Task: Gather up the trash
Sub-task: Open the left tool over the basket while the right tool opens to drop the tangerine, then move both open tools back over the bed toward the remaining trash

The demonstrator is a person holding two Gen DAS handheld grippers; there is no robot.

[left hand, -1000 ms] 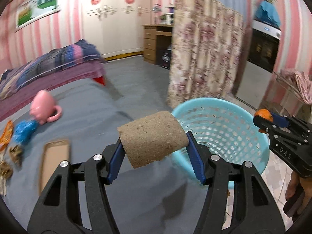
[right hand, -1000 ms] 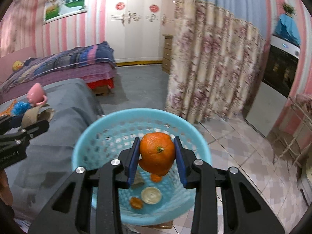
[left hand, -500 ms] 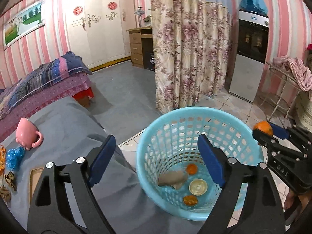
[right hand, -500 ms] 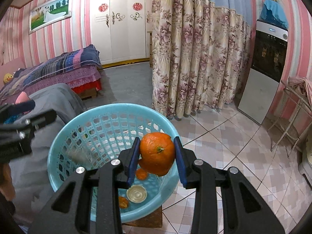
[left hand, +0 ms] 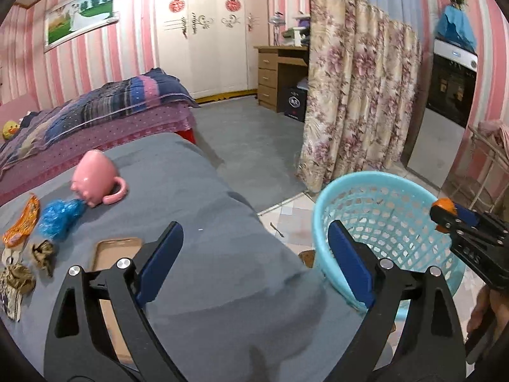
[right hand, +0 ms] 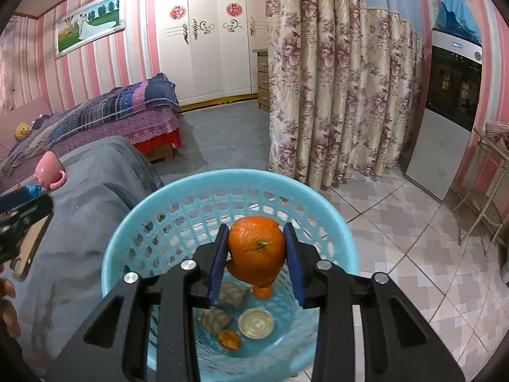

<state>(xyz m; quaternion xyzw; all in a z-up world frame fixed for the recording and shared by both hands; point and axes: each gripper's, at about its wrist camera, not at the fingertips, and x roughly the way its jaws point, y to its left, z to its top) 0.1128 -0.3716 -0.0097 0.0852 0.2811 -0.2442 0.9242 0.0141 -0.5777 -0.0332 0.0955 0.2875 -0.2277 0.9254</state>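
Orange peel (right hand: 257, 250) sits pinched in the right gripper (right hand: 257, 254) above the blue basket (right hand: 334, 222); release it over the middle. The left gripper (left hand: 254, 267), near the basket's left, is opening with nothing between its jaws.

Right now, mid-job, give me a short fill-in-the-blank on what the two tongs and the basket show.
1. The right tongs are clamped on a piece of ____ peel.
2. That peel hangs above the light blue plastic ____.
3. The left tongs are opening and hold ____.
4. The pink mug lies on the ____ cloth.

Missing words: orange; basket; nothing; grey
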